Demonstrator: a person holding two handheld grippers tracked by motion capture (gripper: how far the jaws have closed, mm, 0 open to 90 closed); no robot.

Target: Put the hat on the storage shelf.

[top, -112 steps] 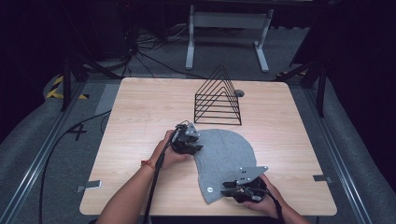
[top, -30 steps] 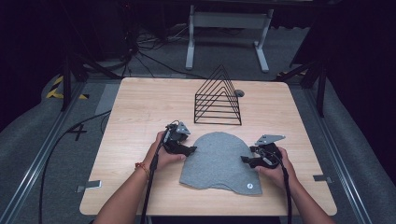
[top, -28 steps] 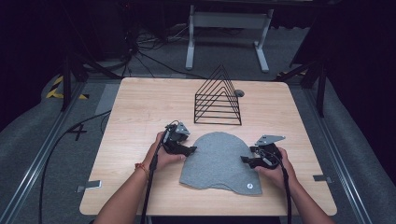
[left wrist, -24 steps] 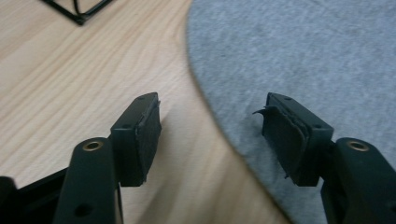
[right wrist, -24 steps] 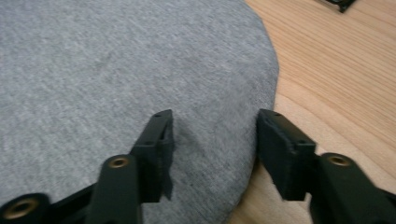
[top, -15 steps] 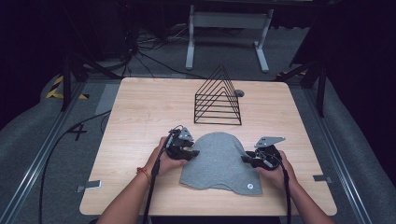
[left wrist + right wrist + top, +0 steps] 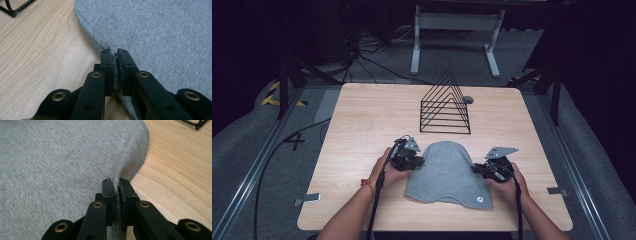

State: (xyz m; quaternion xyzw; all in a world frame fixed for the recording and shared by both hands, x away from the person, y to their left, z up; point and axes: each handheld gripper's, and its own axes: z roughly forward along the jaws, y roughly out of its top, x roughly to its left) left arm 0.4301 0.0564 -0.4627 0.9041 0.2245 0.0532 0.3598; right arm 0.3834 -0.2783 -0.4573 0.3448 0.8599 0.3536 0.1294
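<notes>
Grey knit beanie lies flat, near the black wire rack; left tongs and right tongs each pinch an edge, so any folding seems undone.

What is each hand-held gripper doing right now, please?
Left hand-held gripper: shut on the left edge of the grey cloth.
Right hand-held gripper: shut on the cloth's right edge.

The left gripper is pinching the edge of a grey knit fabric hat between its jaws. Light wooden tabletop is showing to the claw's left.
</notes>
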